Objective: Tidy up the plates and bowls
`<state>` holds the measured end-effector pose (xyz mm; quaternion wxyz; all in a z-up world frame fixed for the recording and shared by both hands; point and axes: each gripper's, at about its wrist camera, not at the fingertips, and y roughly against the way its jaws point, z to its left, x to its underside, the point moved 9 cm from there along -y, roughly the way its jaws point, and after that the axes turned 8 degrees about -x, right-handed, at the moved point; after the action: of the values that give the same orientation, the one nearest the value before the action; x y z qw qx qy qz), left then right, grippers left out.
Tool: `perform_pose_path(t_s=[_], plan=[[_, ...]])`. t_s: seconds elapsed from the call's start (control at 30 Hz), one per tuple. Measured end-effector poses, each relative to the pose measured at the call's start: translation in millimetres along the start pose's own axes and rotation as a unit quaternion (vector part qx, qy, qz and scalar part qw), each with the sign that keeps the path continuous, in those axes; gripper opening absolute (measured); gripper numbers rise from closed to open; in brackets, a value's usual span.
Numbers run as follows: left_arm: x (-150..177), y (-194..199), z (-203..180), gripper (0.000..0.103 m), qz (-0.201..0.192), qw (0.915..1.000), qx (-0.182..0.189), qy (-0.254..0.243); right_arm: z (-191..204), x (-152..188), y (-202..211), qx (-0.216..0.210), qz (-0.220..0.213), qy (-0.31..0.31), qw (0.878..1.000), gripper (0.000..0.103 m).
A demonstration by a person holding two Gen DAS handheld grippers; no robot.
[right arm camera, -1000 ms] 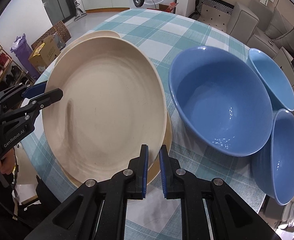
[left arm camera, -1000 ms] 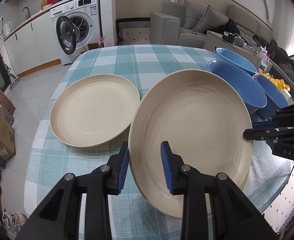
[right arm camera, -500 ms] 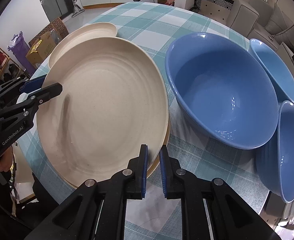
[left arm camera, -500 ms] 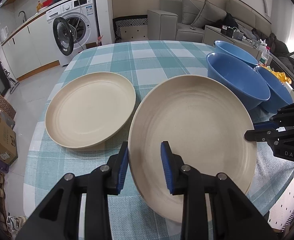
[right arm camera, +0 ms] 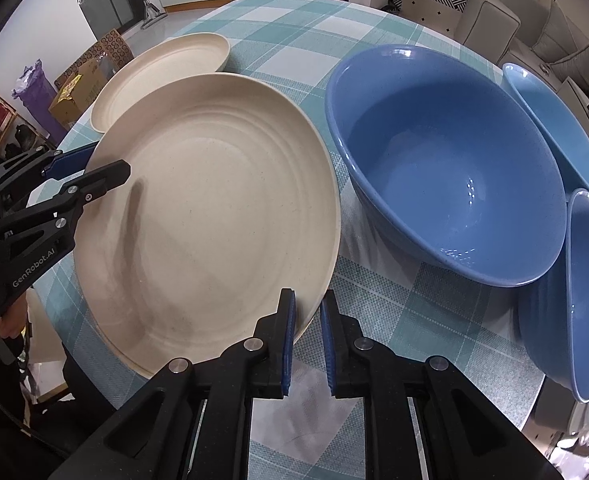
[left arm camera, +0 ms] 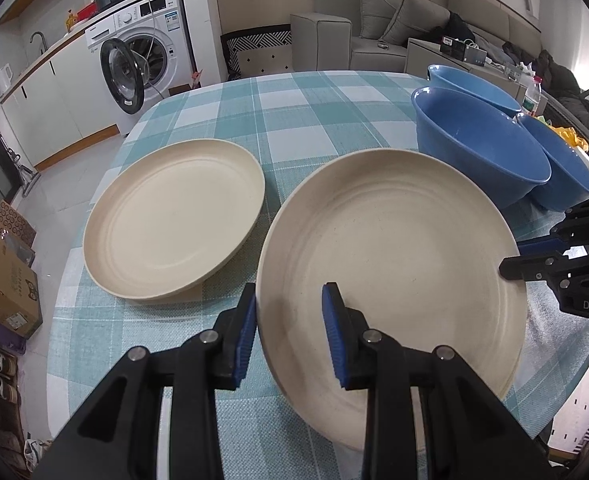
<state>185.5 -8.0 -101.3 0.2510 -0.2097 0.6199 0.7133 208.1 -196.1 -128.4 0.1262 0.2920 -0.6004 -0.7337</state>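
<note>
Two cream plates and three blue bowls share a round tabletop (left arm camera: 294, 96) under a teal checked cloth. Largest of the dishes is the near plate (left arm camera: 390, 264), which both tools carry by opposite edges. It sits tilted, its far rim raised off the cloth, probably so it can be carried across and stacked on its twin. The second plate (left arm camera: 174, 220) lies flat to the left, just beside the held one and apart from it, with nothing on it; that looks like the natural landing spot.

On the other side, the biggest bowl (right arm camera: 446, 160) stands just beside the held plate's right rim, close enough that a swing that way could knock it. Two smaller bowls (right arm camera: 554, 120) lean behind and beside it, crowded at the table edge, so they are best left alone until the plates are stacked.

The left hand-held gripper (left arm camera: 290, 332) is clamped over the plate's near-left rim, one blue pad above and one below. The right hand-held gripper (right arm camera: 306, 340) has its jaws nearly together at the plate's opposite rim, and the edge passes between the pads, so it appears to pinch the thin lip. Holding both sides keeps the wide, shallow plate from tipping out of a single narrow grip.

A washing machine (left arm camera: 142, 64) and sofa (left arm camera: 394, 28) stand well clear.
</note>
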Motion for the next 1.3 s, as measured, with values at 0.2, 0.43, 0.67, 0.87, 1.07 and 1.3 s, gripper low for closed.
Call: perform_pose_path(t_s=[0.2, 0.43, 0.67, 0.87, 1.07, 1.3], plan=[[2, -2, 0, 0.030, 0.006, 1.0000, 0.001, -0.006, 3, 0, -4, 0.008, 0.009, 0.011, 1.000, 0.015], [6, -5, -2, 0.033, 0.010, 0.9997, -0.007, -0.020, 8, 0, -10, 0.005, 0.010, 0.008, 1.000, 0.017], [6, -2, -5, 0.041, 0.004, 0.9993, -0.002, -0.037, 9, -2, -13, 0.007, 0.018, 0.018, 1.000, 0.021], [8, 0, -2, 0.055, 0.002, 0.9995, 0.003, -0.031, 17, -3, -9, -0.008, 0.008, 0.027, 1.000, 0.037], [9, 6, 12, 0.057, 0.005, 0.9996, 0.027, 0.004, 29, -4, 3, -0.022, -0.008, 0.047, 0.999, 0.051], [8, 26, 40, 0.085, -0.011, 0.9983, 0.030, 0.050, 45, -10, 29, -0.063, -0.050, 0.052, 0.995, 0.079]])
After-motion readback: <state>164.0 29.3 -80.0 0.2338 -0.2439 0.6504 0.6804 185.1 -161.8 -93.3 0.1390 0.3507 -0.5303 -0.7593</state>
